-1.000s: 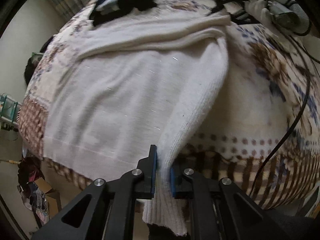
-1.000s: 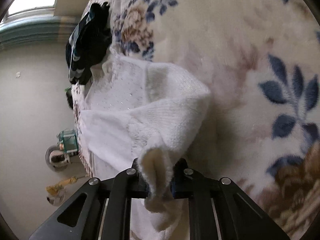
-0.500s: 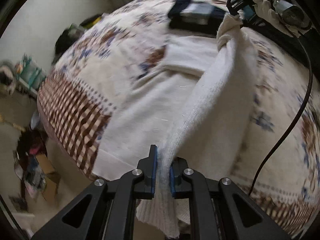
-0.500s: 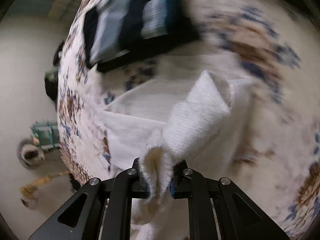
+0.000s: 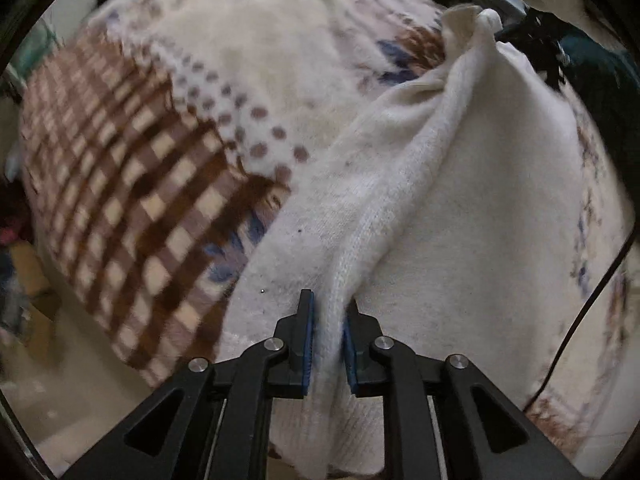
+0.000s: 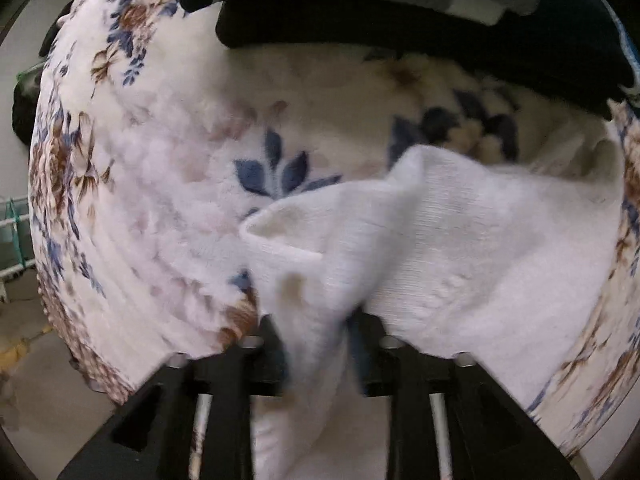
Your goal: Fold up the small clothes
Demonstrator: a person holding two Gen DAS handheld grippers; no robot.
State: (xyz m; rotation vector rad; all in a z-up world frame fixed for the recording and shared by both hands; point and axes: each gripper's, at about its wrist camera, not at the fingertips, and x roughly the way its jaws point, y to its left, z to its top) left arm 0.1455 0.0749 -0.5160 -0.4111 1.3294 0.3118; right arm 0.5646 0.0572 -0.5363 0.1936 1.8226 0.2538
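A cream knit sweater (image 5: 460,216) lies on a floral blanket (image 5: 256,52) over a bed. My left gripper (image 5: 327,340) is shut on a bunched edge of the sweater near the bed's edge. A ridge of knit runs from it to the far corner, where my right gripper pinches the cloth (image 5: 472,16). In the right wrist view the right gripper (image 6: 318,344) is shut on a fold of the white sweater (image 6: 460,248), which trails off to the right over the blanket (image 6: 160,184). This view is blurred.
Folded dark clothes (image 6: 400,8) lie on the blanket just beyond the sweater. A black cable (image 5: 588,292) hangs at the right of the left wrist view. The checked border of the blanket (image 5: 120,184) drops over the bed edge to a floor with clutter (image 5: 20,248).
Both grippers have swung across the bed with the sweater's side edge, carrying it over the body of the sweater. The blanket at the left now lies bare.
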